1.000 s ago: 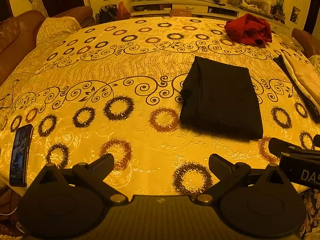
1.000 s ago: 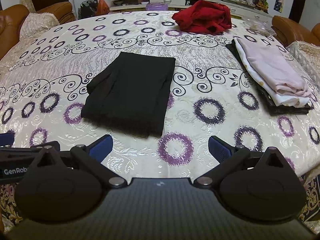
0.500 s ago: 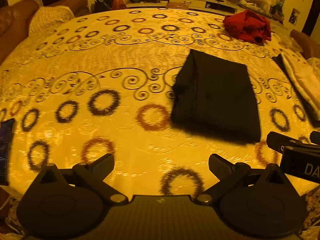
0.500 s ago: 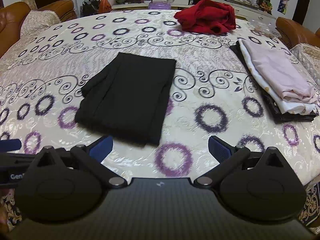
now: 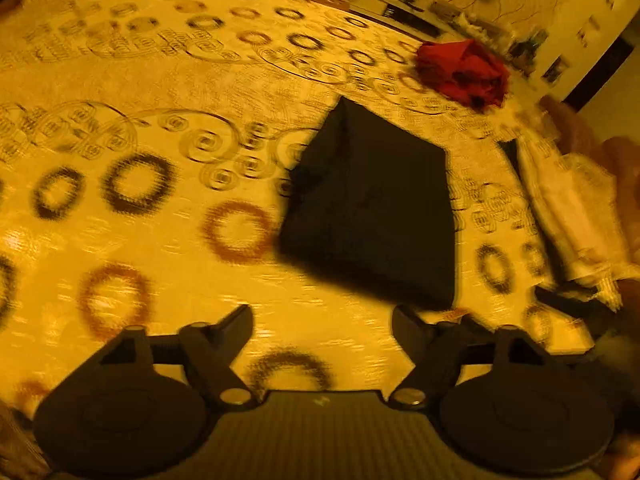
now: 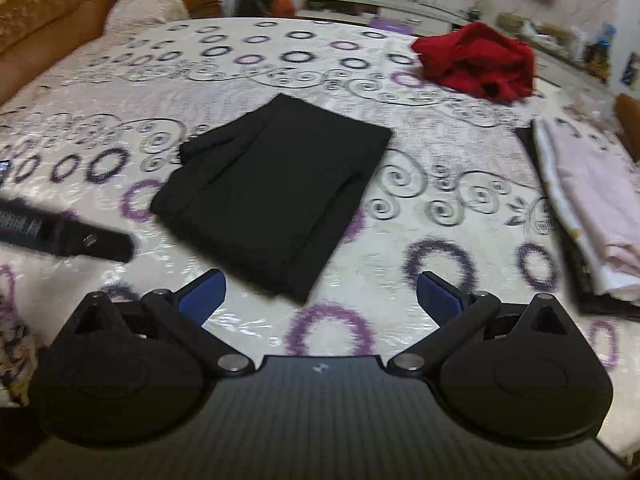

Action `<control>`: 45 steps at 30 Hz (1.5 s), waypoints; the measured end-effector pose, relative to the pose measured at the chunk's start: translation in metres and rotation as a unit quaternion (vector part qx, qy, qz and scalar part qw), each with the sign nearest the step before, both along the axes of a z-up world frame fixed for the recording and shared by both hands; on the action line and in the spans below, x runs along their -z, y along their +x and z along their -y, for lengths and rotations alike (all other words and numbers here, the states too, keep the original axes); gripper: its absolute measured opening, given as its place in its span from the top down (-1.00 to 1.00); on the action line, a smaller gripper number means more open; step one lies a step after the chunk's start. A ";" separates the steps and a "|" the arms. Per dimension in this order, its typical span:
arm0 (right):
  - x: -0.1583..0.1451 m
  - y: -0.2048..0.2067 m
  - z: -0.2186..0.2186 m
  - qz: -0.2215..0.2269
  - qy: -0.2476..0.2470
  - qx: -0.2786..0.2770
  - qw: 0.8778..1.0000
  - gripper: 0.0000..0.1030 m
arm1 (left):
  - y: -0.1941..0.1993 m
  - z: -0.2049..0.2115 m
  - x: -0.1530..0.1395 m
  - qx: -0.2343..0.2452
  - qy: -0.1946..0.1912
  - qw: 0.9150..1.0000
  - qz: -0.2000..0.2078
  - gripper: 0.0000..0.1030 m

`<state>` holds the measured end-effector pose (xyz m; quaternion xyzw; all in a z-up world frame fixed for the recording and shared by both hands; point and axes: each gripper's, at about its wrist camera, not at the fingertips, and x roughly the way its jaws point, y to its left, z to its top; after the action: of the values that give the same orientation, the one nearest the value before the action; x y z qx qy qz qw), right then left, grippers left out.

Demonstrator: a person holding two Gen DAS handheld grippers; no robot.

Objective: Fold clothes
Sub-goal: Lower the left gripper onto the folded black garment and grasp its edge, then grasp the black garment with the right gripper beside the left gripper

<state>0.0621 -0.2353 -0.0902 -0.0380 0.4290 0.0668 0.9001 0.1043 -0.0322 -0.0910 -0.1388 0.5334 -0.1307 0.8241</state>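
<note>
Folded black garment (image 6: pixel 272 196): lies flat at frame centre on the patterned bedspread (image 6: pixel 400 168). Red garment (image 6: pixel 476 62): crumpled, upper right. Stack of folded clothes (image 6: pixel 588 204): right edge. Left gripper (image 5: pixel 322 320) and right gripper (image 6: pixel 320 288): lower frame, jaws spread wide, holding nothing.

Bare patterned worktop (image 6: pixel 400 216) lies open between the right tool (image 6: pixel 320 292) and the near edge of the folded black garment (image 6: pixel 272 196), with nothing on it. To the right, a stack of folded clothes (image 6: pixel 592 200) lines the edge. Far right, a red heap (image 6: pixel 480 60) sits. The left tool (image 6: pixel 100 242) juts in from the left, near the garment's corner.

In the blurred left view, open cloth spreads left of the garment (image 5: pixel 376 208).
</note>
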 end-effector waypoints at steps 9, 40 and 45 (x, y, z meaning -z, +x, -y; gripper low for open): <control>0.009 -0.015 0.010 -0.006 0.035 0.021 0.999 -1.00 | 0.042 0.025 0.034 -0.026 -0.079 0.995 -0.062 0.04; 0.002 -0.005 0.011 -0.014 0.075 0.015 0.997 -1.00 | 0.049 -0.086 0.018 0.054 0.043 0.996 -0.051 1.00; 0.005 0.029 -0.003 -0.027 0.102 -0.021 0.994 -1.00 | 0.052 -0.118 0.011 0.064 0.036 0.996 -0.041 0.87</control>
<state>0.0909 -0.2321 -0.0954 0.0468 0.4428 0.1303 0.8859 0.1566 0.0860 -0.1020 -0.0796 0.5788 -0.1585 0.7960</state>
